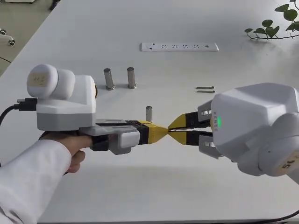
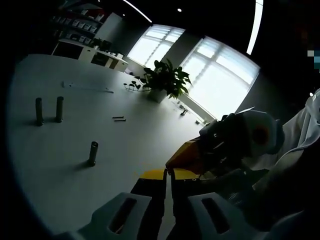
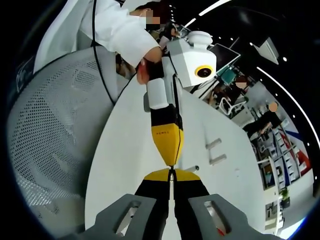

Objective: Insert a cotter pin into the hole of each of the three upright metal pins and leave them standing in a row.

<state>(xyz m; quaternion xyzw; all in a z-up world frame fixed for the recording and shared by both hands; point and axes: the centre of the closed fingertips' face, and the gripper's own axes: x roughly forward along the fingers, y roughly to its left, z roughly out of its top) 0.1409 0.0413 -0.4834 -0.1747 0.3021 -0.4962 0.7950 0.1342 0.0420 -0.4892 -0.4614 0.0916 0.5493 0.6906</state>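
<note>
Hardly anything can be read. On the white body of the right claw [image 1: 174, 129], dark characters resembling "5C" sit at the head view's lower right (partly cut by the edge). Print on the left claw [image 3: 171, 161], on its yellow part, is too small to read.

The white table [image 1: 154, 186] is carrying three upright pieces. One metal pin [image 1: 109, 79] and a second pin [image 1: 131, 78] are standing side by side. A third pin [image 1: 149, 113] is standing apart, nearer to the person. Two cotter pins [image 1: 204, 87] are lying flat and parallel, well to the right. A white power strip [image 1: 179, 46] is lying farther back.
</note>
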